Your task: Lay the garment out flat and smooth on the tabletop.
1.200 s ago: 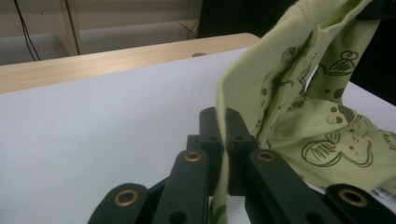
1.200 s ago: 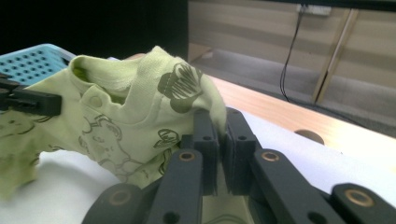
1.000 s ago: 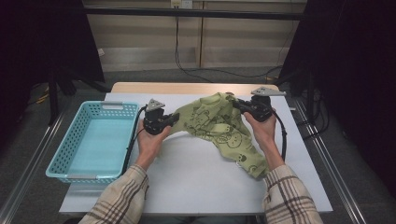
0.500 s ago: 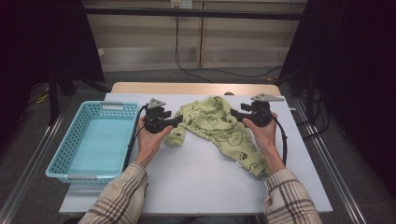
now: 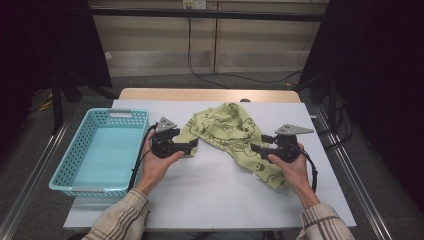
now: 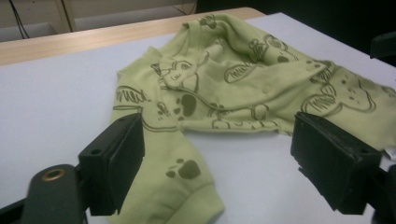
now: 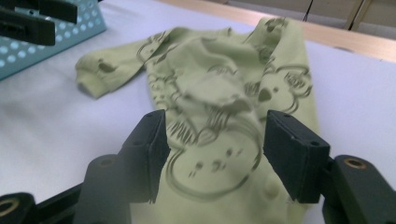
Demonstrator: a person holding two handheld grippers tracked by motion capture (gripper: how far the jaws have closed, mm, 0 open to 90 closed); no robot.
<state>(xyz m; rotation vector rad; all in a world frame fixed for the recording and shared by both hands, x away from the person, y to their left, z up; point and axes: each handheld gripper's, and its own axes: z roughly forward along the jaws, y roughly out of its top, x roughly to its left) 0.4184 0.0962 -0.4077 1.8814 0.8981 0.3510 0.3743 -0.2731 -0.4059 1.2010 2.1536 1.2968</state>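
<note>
One crumpled green garment (image 5: 230, 134), printed with dark cartoon animals, lies flat.

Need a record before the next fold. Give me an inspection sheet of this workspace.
Surface: white table, wooden strip along the far edge.
Job's things: green printed garment lying crumpled on the table, one sleeve between the left fingers.
Clutter: blue basket at the table's left, nothing seen inside.
Grippers: left gripper open, jaws just opened, sleeve between them but unpressed; right gripper open over the garment, cloth between the jaws, not pinched.
Cables: one cable trailing from the left gripper, another from the right; more on the floor behind.
Surroundings: dark curtains at both sides, pale wall panels behind.
</note>
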